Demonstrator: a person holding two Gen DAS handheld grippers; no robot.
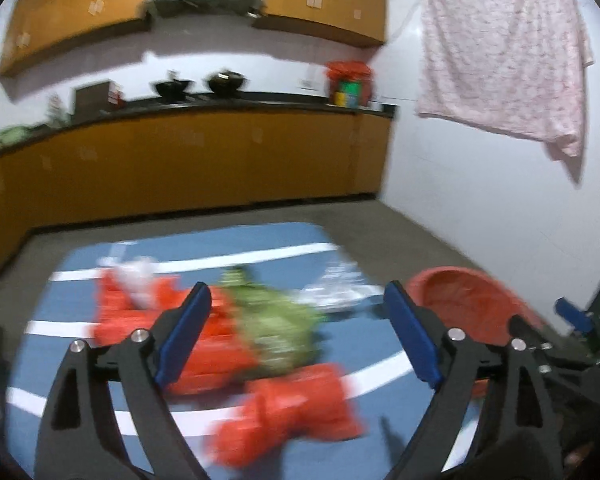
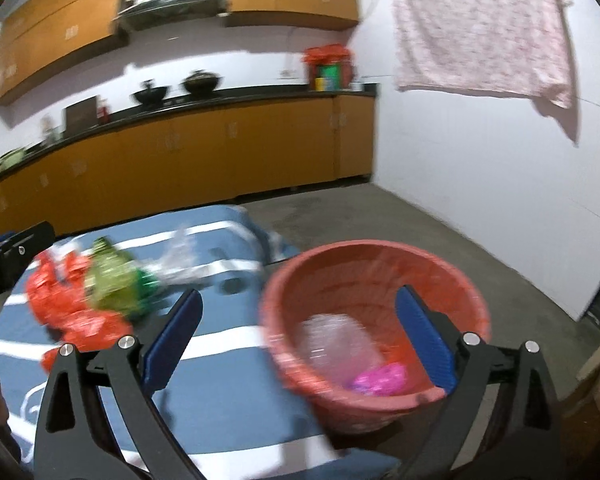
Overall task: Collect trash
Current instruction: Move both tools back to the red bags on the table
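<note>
A red basket stands on the floor at the right edge of a blue striped mat. It holds a clear plastic bottle and a pink wrapper. On the mat lie red wrappers, a green wrapper and a clear plastic wrapper. My left gripper is open and empty above the green and red wrappers. My right gripper is open and empty over the basket. The basket also shows in the left wrist view, at the right.
Orange kitchen cabinets with a dark countertop run along the back. A white wall with a hanging pink cloth is to the right. Bare concrete floor lies between mat, cabinets and wall.
</note>
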